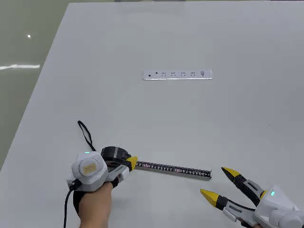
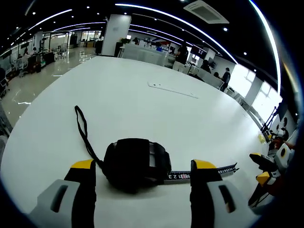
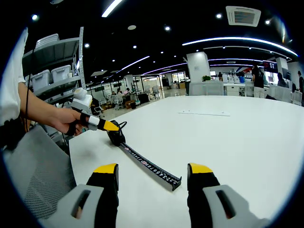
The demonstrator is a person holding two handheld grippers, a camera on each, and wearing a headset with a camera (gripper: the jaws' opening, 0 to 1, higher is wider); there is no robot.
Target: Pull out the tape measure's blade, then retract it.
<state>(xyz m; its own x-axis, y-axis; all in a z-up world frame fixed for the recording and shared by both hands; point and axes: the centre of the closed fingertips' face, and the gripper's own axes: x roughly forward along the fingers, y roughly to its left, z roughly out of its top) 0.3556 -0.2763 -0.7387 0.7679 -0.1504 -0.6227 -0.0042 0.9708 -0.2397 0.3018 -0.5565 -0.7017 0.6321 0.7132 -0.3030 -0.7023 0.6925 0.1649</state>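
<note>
Near the table's (image 1: pixel 213 123) near edge, the right gripper (image 1: pixel 219 183) hangs spread and empty, just beside the blade's (image 1: pixel 173 169) tip. The blade lies extended from the tape measure (image 1: pixel 115 154), which sits between the left gripper's (image 2: pixel 143 165) parted jaws. Toward the far edge lies a power strip (image 1: pixel 177 74).

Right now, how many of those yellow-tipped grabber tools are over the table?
2. The left gripper has its fingers either side of the tape measure's case; the right gripper, open, hovers near the free end of the blade.
</note>
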